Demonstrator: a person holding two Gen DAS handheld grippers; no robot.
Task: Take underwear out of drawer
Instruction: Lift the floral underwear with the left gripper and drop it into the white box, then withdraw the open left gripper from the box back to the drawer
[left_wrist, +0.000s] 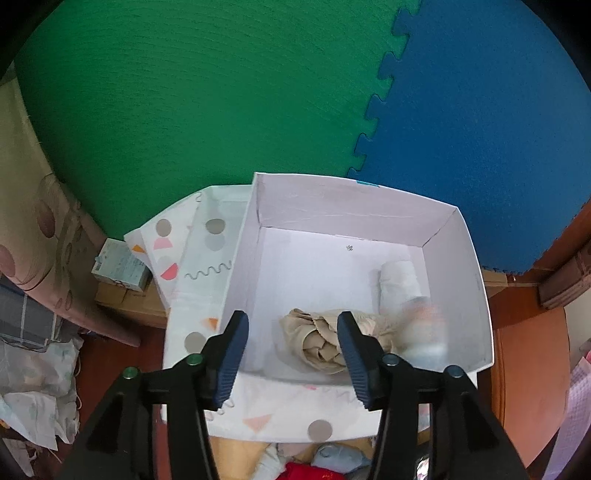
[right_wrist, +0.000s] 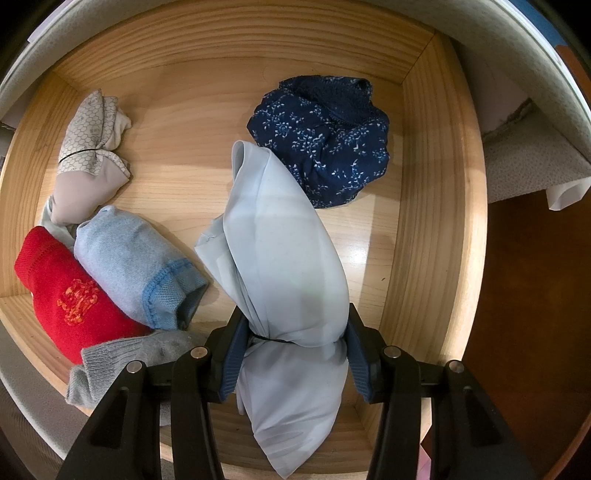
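Right gripper (right_wrist: 295, 343) pinches pale blue underwear bundle (right_wrist: 284, 266) at its banded waist, hanging over wooden drawer (right_wrist: 424, 236). Navy floral underwear (right_wrist: 325, 144) lies beyond bundle, toward drawer's back corner. Left gripper (left_wrist: 291, 354) spread, nothing between pads, above white box (left_wrist: 354, 206); beige underwear (left_wrist: 317, 339) inside box, near front wall.

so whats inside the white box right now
In the white box: a crumpled beige garment, a rolled white one and a blurred pale item by the right wall. The left hand-held gripper, open, hides part of the beige garment.
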